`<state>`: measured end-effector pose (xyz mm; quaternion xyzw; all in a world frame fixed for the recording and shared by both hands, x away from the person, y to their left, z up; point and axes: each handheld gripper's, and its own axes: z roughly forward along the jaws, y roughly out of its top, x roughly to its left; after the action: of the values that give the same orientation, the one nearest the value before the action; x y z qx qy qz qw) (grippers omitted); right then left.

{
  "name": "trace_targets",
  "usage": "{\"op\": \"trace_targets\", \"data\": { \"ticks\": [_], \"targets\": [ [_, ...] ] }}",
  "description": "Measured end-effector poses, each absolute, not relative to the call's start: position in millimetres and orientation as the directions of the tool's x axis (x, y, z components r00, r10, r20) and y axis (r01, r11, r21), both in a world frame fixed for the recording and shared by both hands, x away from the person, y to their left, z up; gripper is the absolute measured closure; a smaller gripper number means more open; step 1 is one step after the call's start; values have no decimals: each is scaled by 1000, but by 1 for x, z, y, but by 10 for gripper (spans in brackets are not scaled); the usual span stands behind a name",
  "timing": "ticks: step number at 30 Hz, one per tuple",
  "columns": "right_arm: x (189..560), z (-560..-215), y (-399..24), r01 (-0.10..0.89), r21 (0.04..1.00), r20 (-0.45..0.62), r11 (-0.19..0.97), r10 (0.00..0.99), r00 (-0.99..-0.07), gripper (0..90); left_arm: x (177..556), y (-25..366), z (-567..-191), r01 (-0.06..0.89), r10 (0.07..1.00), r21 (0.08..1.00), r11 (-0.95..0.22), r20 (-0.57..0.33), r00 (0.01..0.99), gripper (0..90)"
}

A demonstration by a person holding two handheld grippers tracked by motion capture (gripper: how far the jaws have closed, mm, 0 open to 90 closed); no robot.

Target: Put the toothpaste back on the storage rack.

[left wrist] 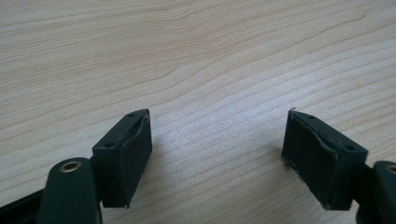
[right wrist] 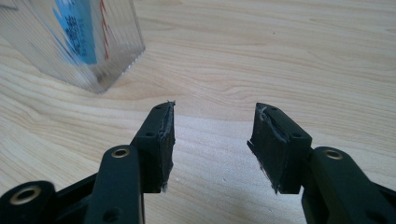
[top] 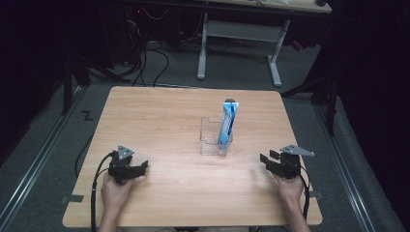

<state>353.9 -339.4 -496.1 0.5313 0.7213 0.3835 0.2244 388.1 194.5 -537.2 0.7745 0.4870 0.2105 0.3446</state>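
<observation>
A clear plastic holder point(top: 214, 137) is seen standing upright approx. mid-counter, w/ a blue-and-white tube point(top: 227, 125) stood in it, leaning slightly and sticking up well above the rim; a dark cap is visible at the tube's top. In the right gripper view a corner of the holder point(right wrist: 88, 46) and the tube's blue print point(right wrist: 77, 32) are seen through the clear wall. The right hand-held gripper point(top: 271, 162) is held to the right of the holder, near but apart, jaws spread w/ nothing between them, only bare wood point(right wrist: 212, 140). The left hand-held gripper point(top: 138, 169) is held well to the left of the holder, jaws likewise wide apart and empty point(left wrist: 217, 149), low over the counter point(top: 159, 111). Risks, as judged: the holder looks light, so it could be knocked or slid if approached too fast from the side; the tube is tall and top-heavy, so the holder could be tipped if the tube is pulled at an angle rather than straight up; a slick tube could slip if pinched near the cap.
</observation>
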Motion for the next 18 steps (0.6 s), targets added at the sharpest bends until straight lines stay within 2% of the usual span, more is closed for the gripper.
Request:
{"op": "trace_targets", "data": {
  "ticks": [18],
  "targets": [
    [359,-517,-332,621,765,63,174,938,-340,483,388,194,-537,609,899,739,-288,-10,437,242]
  ]
}}
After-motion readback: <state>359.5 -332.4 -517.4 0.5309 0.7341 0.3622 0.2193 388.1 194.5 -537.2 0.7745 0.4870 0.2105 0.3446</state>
